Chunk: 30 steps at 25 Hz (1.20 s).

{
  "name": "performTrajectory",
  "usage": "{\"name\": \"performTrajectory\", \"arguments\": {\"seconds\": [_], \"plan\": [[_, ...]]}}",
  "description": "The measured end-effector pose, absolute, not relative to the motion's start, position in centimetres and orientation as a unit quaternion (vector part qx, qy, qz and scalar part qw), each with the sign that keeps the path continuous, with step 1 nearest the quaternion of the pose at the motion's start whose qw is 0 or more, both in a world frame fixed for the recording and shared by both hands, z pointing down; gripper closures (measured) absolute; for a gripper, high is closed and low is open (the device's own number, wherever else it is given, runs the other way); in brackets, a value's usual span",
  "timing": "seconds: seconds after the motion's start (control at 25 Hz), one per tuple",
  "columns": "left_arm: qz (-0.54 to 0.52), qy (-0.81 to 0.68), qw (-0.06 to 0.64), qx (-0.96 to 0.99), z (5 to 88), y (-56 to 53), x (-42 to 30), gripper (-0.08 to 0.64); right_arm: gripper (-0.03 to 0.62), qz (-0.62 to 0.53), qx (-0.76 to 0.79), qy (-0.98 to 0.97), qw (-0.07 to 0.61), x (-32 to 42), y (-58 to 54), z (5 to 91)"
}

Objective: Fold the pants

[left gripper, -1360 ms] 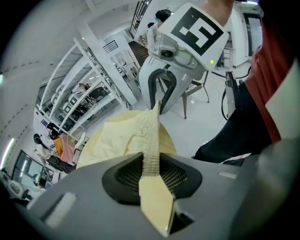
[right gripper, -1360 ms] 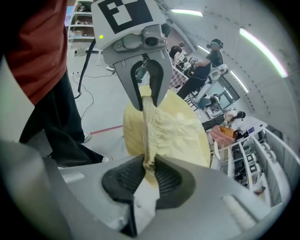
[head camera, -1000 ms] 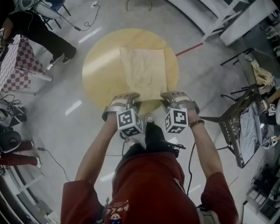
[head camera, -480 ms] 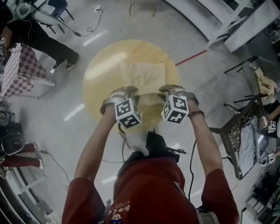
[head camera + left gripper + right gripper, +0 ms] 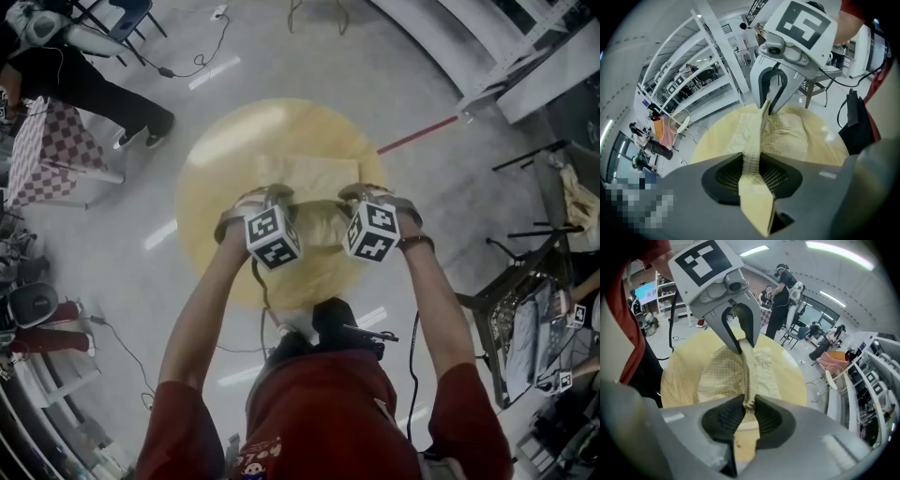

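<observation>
Pale yellow pants (image 5: 319, 174) lie on a round yellow table (image 5: 211, 183). Both grippers hover over the middle of the table, side by side, each pinching a corner of the pants' near edge and holding it lifted over the rest of the cloth. My left gripper (image 5: 273, 194) is shut on the cloth (image 5: 752, 164); a folded corner sticks out behind its jaws. My right gripper (image 5: 362, 191) is shut on the cloth (image 5: 748, 401) too. A taut fold runs between the two grippers, and each gripper view shows the other gripper (image 5: 771, 103) (image 5: 739, 341) at its far end.
A person in black (image 5: 89, 80) stands at the upper left beside a checkered table (image 5: 42, 150). A dark rack with clothes (image 5: 520, 323) stands at the right. A red line (image 5: 417, 136) marks the floor beyond the table. Cables lie on the floor near my feet (image 5: 323, 323).
Both grippers have moved away from me across the table, carrying the pants' near edge over the rest. Less of the flat cloth shows beyond them.
</observation>
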<state>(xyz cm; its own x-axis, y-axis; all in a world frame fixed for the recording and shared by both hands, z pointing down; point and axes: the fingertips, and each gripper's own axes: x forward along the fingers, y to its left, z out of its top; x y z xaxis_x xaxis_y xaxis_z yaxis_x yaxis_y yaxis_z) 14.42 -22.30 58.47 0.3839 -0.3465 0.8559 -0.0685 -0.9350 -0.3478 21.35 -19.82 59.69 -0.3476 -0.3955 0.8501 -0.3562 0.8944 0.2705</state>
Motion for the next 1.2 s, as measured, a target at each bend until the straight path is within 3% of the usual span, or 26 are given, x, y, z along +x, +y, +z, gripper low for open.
{"name": "performTrajectory", "arguments": {"seconds": [0.56,1.2], "plan": [[-0.545,0.162,0.06,-0.82,63.3,-28.1,15.3,0.414,0.528,0.017,0.219,-0.827,0.517,22.7,-25.6,64.9],[-0.524,0.237,0.08,-0.815,63.5,-32.8,15.6,0.395,0.486,0.001,0.308,-0.818,0.485,24.1,-29.4,64.7]]}}
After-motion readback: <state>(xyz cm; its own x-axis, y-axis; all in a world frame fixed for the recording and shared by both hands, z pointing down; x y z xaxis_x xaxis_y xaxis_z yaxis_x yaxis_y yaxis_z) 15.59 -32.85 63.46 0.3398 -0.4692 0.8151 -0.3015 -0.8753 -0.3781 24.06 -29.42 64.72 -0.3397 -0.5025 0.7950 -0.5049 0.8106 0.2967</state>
